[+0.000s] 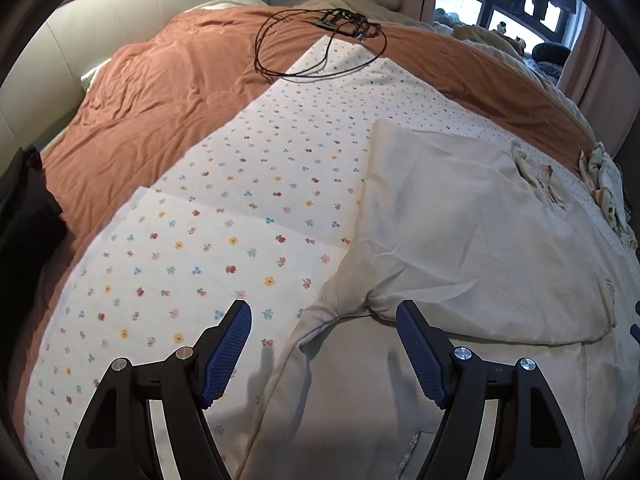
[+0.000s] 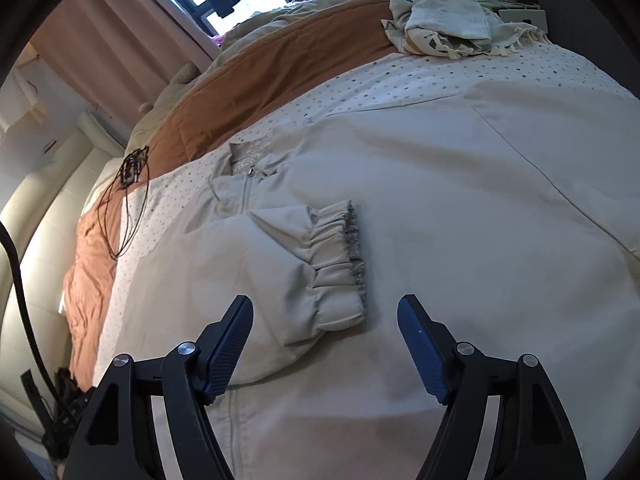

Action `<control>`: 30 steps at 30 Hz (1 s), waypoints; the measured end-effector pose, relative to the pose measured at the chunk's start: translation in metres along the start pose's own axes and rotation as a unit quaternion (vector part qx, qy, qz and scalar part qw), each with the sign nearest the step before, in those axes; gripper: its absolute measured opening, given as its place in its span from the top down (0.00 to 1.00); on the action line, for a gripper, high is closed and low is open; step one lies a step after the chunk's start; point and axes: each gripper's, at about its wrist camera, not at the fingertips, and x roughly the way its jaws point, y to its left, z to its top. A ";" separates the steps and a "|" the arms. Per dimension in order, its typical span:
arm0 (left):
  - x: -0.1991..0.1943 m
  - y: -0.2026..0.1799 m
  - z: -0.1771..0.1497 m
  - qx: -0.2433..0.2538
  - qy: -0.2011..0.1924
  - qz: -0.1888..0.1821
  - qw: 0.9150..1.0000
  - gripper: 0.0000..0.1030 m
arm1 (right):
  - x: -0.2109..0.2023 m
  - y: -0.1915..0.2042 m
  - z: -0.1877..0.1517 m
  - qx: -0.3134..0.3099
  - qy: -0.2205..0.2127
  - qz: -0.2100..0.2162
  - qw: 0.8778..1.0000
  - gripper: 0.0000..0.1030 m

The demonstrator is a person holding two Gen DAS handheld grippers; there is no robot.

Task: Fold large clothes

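Left wrist: left tongs (image 1: pixel 324 314) spread wide, empty, above jacket (image 1: pixel 460 220) | right tongs (image 2: pixel 325 311) spread, empty, over cuff (image 2: pixel 340 256)

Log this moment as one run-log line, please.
stage: sleeve folded across jacket | left hand-held gripper: open, empty, over jacket edge | right hand-held gripper: open, empty, above elastic cuff | surface: floral sheet

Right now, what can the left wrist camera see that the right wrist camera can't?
Only the left wrist view shows the left gripper, open and empty, and big coloured flowers on the floral sheet.

Only the right wrist view shows the right gripper, also open and empty, the jacket's gathered cuff and a fringed cloth pile.

Both show the cream jacket, the orange blanket and the looped black cable.
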 end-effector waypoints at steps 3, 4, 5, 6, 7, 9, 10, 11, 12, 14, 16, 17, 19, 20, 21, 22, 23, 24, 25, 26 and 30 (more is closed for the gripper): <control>0.015 -0.006 -0.002 0.016 0.014 0.025 0.999 0.36 | 0.015 -0.006 -0.002 0.002 0.015 -0.005 1.000 0.27; 0.019 -0.008 -0.002 0.024 0.019 0.032 0.999 0.38 | 0.022 -0.011 -0.001 -0.001 0.019 -0.008 1.000 0.27; 0.023 -0.010 -0.003 0.029 0.021 0.037 0.999 0.40 | 0.026 -0.011 0.000 -0.003 0.023 -0.011 1.000 0.27; 0.027 -0.011 -0.003 0.033 0.023 0.041 0.998 0.41 | 0.030 -0.010 0.000 -0.005 0.025 -0.012 1.000 0.27; 0.031 -0.012 -0.003 0.036 0.026 0.047 0.998 0.45 | 0.033 -0.008 0.001 -0.007 0.027 -0.012 1.000 0.27; 0.036 -0.013 -0.003 0.042 0.026 0.049 0.998 0.49 | 0.040 -0.003 0.002 -0.017 0.026 -0.021 0.999 0.27; 0.037 -0.012 -0.003 0.042 0.024 0.047 0.998 0.50 | 0.044 -0.001 0.002 -0.024 0.027 -0.030 0.999 0.27; 0.038 -0.012 -0.002 0.043 0.024 0.045 0.998 0.51 | 0.047 0.002 0.003 -0.032 0.027 -0.038 0.998 0.27; 0.039 -0.012 -0.002 0.044 0.026 0.044 0.998 0.53 | 0.051 0.006 0.003 -0.041 0.027 -0.043 0.998 0.27; 0.038 -0.013 -0.002 0.045 0.030 0.041 0.998 0.56 | 0.056 0.010 0.003 -0.056 0.028 -0.048 0.997 0.30; 0.036 -0.012 -0.003 0.043 0.035 0.036 0.998 0.59 | 0.059 0.006 0.003 -0.052 0.032 -0.061 0.996 0.54; 0.035 -0.012 -0.003 0.042 0.038 0.035 0.998 0.60 | 0.062 0.000 0.004 -0.040 0.042 -0.058 0.997 0.58; 0.033 -0.009 -0.004 0.038 0.041 0.033 0.998 0.61 | 0.060 -0.009 0.003 -0.022 0.046 -0.042 0.998 0.63; 0.033 -0.008 -0.005 0.037 0.043 0.037 0.998 0.64 | 0.059 -0.009 0.001 -0.026 0.049 -0.044 0.997 0.64; 0.032 -0.004 -0.006 0.037 0.044 0.041 0.997 0.66 | 0.057 -0.008 -0.002 -0.034 0.052 -0.050 0.997 0.65; 0.031 0.000 -0.006 0.033 0.044 0.041 0.998 0.66 | 0.054 -0.006 -0.006 -0.043 0.053 -0.057 0.996 0.65; 0.029 0.005 -0.006 0.023 0.043 0.041 0.998 0.66 | 0.051 -0.005 -0.010 -0.050 0.055 -0.064 0.995 0.65; 0.028 0.011 -0.006 0.009 0.044 0.034 0.998 0.66 | 0.049 -0.004 -0.014 -0.053 0.057 -0.069 0.995 0.65; 0.028 0.015 -0.005 -0.004 0.046 0.027 0.999 0.66 | 0.046 -0.003 -0.017 -0.056 0.060 -0.073 0.994 0.65; 0.029 0.018 -0.005 -0.012 0.048 0.023 0.999 0.66 | 0.044 -0.002 -0.018 -0.056 0.062 -0.075 0.994 0.65; 0.032 0.012 -0.003 0.001 0.048 0.039 0.998 0.66 | 0.048 -0.008 -0.014 -0.046 0.059 -0.063 0.995 0.65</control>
